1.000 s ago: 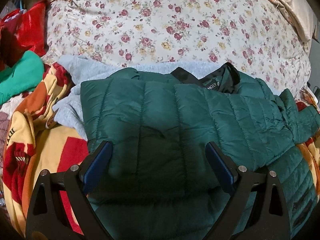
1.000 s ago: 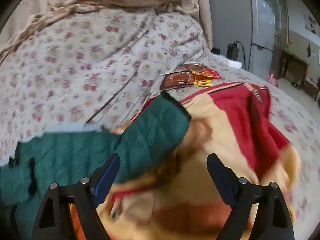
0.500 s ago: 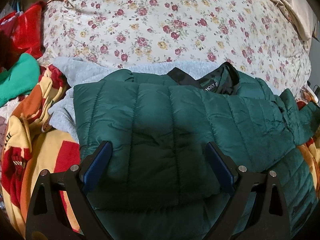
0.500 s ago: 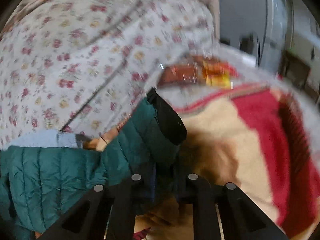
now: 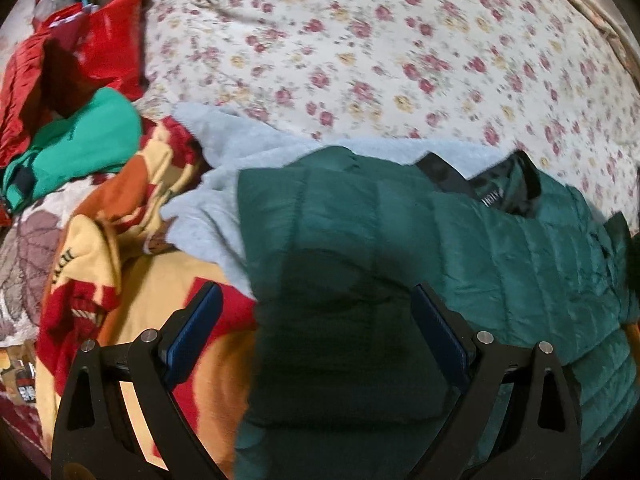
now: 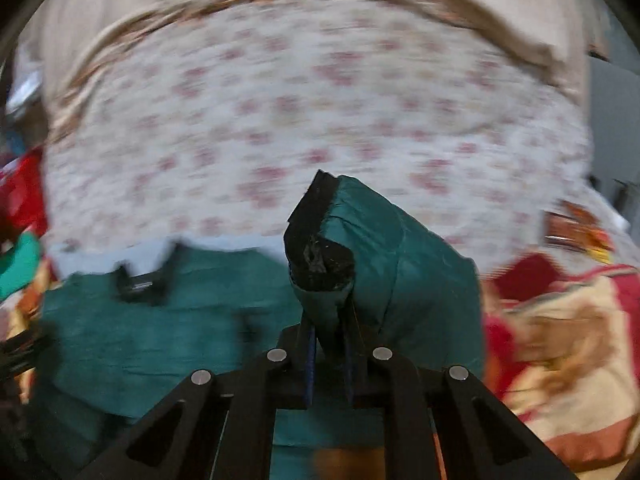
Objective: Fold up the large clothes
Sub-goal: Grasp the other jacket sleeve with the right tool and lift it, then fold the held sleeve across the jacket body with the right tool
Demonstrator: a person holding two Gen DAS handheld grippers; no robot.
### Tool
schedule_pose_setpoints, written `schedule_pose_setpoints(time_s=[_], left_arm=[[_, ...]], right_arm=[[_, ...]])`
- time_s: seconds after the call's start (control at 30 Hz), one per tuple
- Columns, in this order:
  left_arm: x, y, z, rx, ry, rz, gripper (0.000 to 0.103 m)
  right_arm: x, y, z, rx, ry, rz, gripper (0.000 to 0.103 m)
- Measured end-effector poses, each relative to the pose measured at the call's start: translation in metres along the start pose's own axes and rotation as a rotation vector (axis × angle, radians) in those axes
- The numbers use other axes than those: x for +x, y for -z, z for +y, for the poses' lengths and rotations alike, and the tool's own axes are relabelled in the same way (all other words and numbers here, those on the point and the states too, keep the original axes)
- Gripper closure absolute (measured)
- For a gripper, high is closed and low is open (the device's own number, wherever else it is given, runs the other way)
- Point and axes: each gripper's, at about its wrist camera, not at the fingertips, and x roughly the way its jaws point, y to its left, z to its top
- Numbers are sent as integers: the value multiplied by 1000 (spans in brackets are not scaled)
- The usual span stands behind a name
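A dark green quilted jacket (image 5: 440, 248) lies spread on the bed, its black collar (image 5: 496, 188) toward the far side. My left gripper (image 5: 316, 320) hovers open over the jacket's left edge, nothing between its blue pads. In the right wrist view my right gripper (image 6: 329, 336) is shut on the jacket's sleeve (image 6: 360, 248), whose black cuff (image 6: 316, 240) stands up above the fingers. The sleeve is lifted over the jacket's body (image 6: 160, 328). That view is blurred by motion.
A grey fleece garment (image 5: 224, 184) lies under the jacket. A red, yellow and orange blanket (image 5: 132, 280) covers the near bed. A bright green garment (image 5: 80, 144) and red cloth (image 5: 60, 52) sit at the left. The flowered bedspread (image 5: 380, 60) rises behind.
My right gripper closed on the sleeve's cuff end and swung it left over the jacket. My left gripper drifted left, so the jacket's left edge now sits between its fingers.
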Motion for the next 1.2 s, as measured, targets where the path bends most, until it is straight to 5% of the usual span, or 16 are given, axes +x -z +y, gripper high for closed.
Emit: schedule_pose_setpoints(time_s=[0.3,0.57,0.67,0.83,0.87,1.2], left_arm=[[2,-11,19,-78,23,32,8],[1,-16,22,-92,25,22,8],[3,-15,21,-85,25,33,8],[5,-14,18,-73,24,39,8],[5,-14,18,-70,24,39,8],[6,-12,21,-78,13,36,8]], right_arm=[[62,32,187,-100,-228,59,93],[101,48,274,-209,-304,126,93],[113,53,281,-231,-289,162,89],[88,52,274,-266,-339,141,38],[79,52,271,-285,-330,132,34],[-9,70,196,-412,-261,64,24]])
